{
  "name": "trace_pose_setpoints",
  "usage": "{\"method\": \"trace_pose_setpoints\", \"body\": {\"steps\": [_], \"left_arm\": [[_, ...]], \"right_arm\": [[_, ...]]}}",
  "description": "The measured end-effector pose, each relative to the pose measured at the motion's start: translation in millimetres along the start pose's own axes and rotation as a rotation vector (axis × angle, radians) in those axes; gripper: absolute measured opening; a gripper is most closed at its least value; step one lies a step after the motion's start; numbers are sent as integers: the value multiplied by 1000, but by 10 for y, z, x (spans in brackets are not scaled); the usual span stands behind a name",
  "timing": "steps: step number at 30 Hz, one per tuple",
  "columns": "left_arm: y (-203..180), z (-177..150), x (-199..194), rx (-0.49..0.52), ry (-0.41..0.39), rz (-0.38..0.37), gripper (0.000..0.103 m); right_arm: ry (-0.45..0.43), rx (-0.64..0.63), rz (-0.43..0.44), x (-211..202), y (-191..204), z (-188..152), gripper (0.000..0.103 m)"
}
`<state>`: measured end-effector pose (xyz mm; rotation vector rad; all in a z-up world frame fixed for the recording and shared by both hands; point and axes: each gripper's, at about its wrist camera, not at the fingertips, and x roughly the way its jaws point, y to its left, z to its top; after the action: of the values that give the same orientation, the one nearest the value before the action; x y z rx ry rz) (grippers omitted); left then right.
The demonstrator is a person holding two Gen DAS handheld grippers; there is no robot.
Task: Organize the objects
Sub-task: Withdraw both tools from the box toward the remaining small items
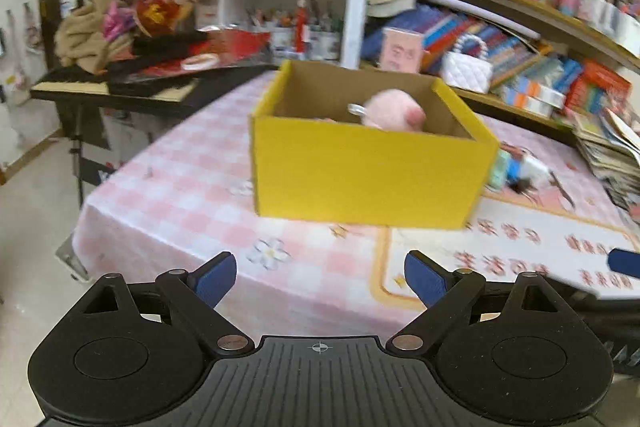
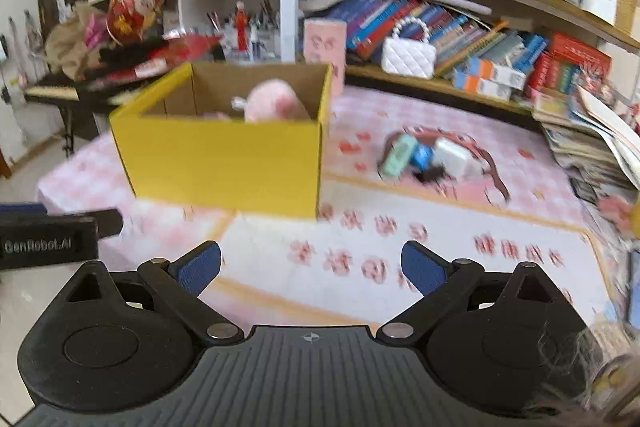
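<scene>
**Both grippers empty and wide apart, facing a yellow box on a cluttered table**

Left wrist view: The left gripper (image 1: 320, 279) fills the bottom of the frame, its two blue-padded fingers spread wide with nothing between them. Ahead, on a table (image 1: 168, 195) covered in a pink checked cloth, stands an open yellow box (image 1: 360, 179). A pink plush toy (image 1: 394, 111) sits inside it, next to something small and silvery that is too blurred to name. Just beyond the box's right side lies a small pile of loose items (image 1: 520, 173). At the far right edge, a blue tip of the other gripper shows.

Right wrist view: The right gripper (image 2: 312, 267) is likewise spread open and holds nothing. The yellow box is ahead and to the left; the pile of loose items, including a mint-green object, a blue one and a white block lying on a reddish strap, rests on the cloth well to the right of the box. Part of the left gripper's body shows at the left edge. Crowded bookshelves (image 2: 460, 7) stand behind the table.

Risks, as a judgement: the views are smeared, suggesting quick travel, so a reach could nudge the light box or scatter the pile. The strap tangled under the small items could drag neighbours along when one is lifted. The two grippers are close and could collide.
</scene>
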<state>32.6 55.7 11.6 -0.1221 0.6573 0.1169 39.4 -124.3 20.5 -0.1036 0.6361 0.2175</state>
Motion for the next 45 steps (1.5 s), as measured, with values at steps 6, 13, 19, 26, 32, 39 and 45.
{"method": "trace_pose_setpoints", "body": {"steps": [6,13,19,26,32,39,45], "left_arm": [[-183,-127,-1,54,22,-73,93],[-341,-125,-3,95,5,-125,93],[-592,-150,8,117,11,-189,93],[-837,-162,6,135,8,-224,93],[-939,-167,36,136,13,-218,93],[-1133,-154,123,147,28,-225,93],[-1343,-140,201,171,38,-250,93]], "right_arm": [[44,-35,-78,-136,13,-277,97],[97,54,-156,-201,-218,-421,97],[103,78,-221,-294,-385,-484,97],[130,120,-229,-312,-603,-569,97],[151,133,-217,-272,-728,-593,97],[154,133,-224,-230,-899,-590,97],[168,157,-238,-169,-1092,-585,97]]}}
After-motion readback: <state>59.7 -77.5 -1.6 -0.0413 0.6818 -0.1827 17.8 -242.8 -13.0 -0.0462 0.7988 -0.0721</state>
